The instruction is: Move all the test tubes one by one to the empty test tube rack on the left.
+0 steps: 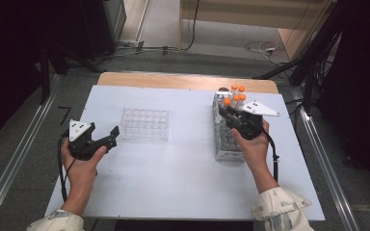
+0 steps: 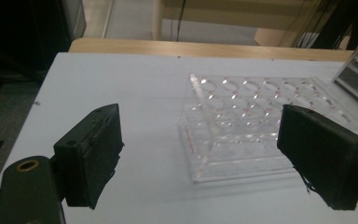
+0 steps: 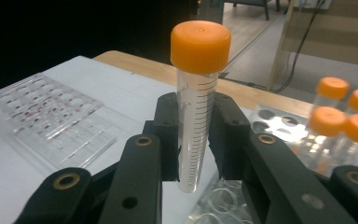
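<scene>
I am holding an orange-capped tube (image 3: 196, 100) in the right claw (image 3: 196, 140), clamped between the two black pads on its clear graduated wall, below the cap and above the tapered tip. In the high view the right claw (image 1: 227, 111) is sitting over the tube rack (image 1: 227, 139) on the right side of the tabletop (image 1: 183, 183), with the tube's cap (image 1: 227, 102) showing just above it and four more capped tubes (image 1: 239, 94) standing at the rack's far end.

The tube is standing nearly upright, its long axis vertical, cap up and pointed tip down, clear of the rack's holes as far as I can judge. It looks empty, so I am expecting it to be light. The wall is stiff, smooth plastic, so I am treating it as slippery; a grip on the straight barrel, square across its middle, should be keeping it from swinging, while a hold on the taper would likely be squeezing it out.

The left claw (image 1: 107, 138) is standing wide and empty at the near left, pointing toward the clear empty rack (image 2: 242, 126) lying just beyond its pads.
</scene>
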{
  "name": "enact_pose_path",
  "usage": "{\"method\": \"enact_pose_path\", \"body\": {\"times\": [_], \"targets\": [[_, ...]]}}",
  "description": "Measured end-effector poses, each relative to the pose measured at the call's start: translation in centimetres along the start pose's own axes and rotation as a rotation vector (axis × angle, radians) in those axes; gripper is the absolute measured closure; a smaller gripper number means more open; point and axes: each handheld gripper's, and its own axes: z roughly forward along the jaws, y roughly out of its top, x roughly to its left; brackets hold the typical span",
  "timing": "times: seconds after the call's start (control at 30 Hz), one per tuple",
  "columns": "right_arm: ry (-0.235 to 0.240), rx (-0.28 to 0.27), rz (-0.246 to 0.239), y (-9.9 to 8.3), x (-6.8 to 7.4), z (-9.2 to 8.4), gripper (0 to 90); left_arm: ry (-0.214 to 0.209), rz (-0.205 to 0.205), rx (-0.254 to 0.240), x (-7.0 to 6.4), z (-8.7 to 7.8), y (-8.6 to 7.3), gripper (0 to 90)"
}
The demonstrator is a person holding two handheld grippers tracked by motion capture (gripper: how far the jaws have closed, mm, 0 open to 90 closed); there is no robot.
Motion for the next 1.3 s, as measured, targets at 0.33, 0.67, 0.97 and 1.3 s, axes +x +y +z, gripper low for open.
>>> {"method": "enact_pose_path", "body": {"times": [0.33,0.67,0.97,1.3], "targets": [[0.081,0.036,-0.035,-0.7,3.4,1.5,71.9,-0.068,0.047,-0.007,-3.3,1.5,1.4,15.0],[0.139,0.071,-0.063,-1.4,6.2,2.7,71.8,-0.112,0.079,0.013,-5.8,3.4,1.8,16.8],[0.171,0.094,-0.1,-1.7,8.0,3.6,71.8,-0.211,0.121,0.011,-9.3,4.1,2.6,17.8],[0.202,0.119,-0.106,-2.2,9.2,4.3,71.8,-0.279,0.139,0.012,-11.6,4.6,2.4,18.2]]}}
